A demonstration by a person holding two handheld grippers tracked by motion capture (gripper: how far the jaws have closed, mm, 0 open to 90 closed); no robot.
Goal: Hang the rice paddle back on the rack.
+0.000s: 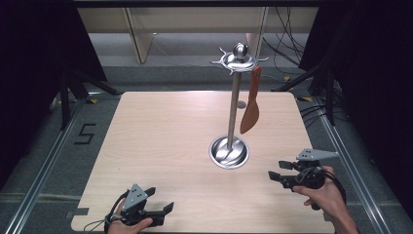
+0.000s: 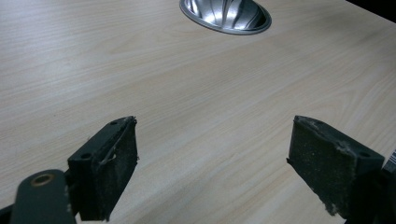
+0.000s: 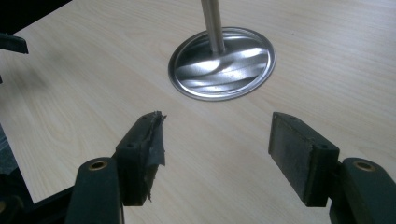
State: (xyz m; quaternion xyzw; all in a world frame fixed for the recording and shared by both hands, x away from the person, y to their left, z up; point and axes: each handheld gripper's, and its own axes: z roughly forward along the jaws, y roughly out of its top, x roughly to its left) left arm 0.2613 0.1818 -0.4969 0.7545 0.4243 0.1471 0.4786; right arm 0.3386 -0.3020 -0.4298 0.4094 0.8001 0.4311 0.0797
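A shiny metal stand (image 1: 234,105) rises from a round base (image 1: 229,152) near the middle of the wooden table (image 1: 160,136). An orange-brown spatula (image 1: 251,102) hangs from a hook on the stand's crown. My left gripper (image 1: 159,200) rests open near the table's front edge, left of the base. My right gripper (image 1: 277,170) is open to the right of the base, held by a hand. The base (image 2: 225,14) lies ahead of my left gripper (image 2: 212,154). The base (image 3: 222,63) and pole (image 3: 213,23) stand just beyond my right gripper (image 3: 217,149).
A second black gripper part (image 3: 11,43) pokes in at the left edge of the right gripper view. Black curtains, cables and frame legs ring the table. A "5" mark (image 1: 85,133) is on the floor at the left.
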